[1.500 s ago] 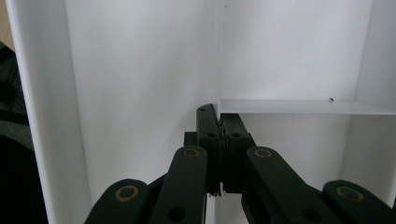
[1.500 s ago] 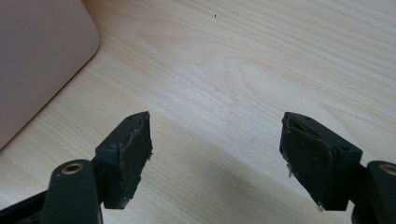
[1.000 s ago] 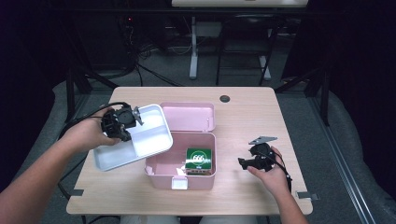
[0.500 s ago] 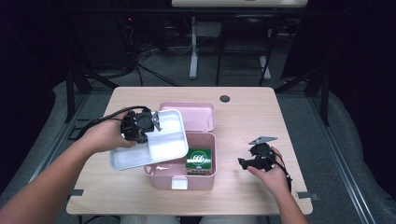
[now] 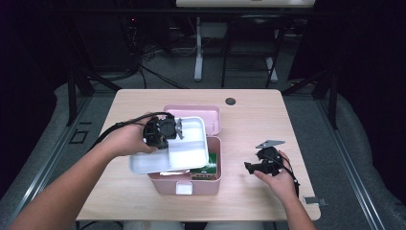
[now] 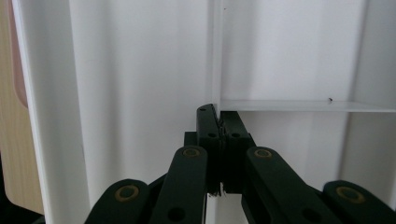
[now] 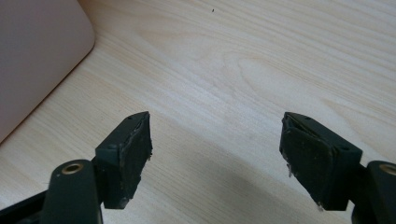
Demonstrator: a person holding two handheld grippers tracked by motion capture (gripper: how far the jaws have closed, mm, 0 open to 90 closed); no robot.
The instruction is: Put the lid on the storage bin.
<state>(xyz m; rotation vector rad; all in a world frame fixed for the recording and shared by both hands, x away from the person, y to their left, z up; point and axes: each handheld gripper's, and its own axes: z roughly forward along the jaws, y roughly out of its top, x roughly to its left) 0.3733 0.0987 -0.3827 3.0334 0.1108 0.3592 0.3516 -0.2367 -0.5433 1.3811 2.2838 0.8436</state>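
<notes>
A white divided tray hangs tilted over the open pink box at the table's middle. My left gripper is shut on the tray's inner divider wall, with the white tray spread before its jaws in the left gripper view. Under the tray's right edge a green item shows inside the box. The box's pink lid stands open behind it. My right gripper rests to the right of the box, open and empty over bare wood, with the pink box's corner at its upper left.
The light wooden table has a dark round grommet near its far edge. A black cable trails from the left gripper over the person's left hand. Dark floor and desk legs lie beyond the table.
My left gripper has carried the white tray rightward from the table's left side until it hangs over the pink box. The right gripper has kept still.
</notes>
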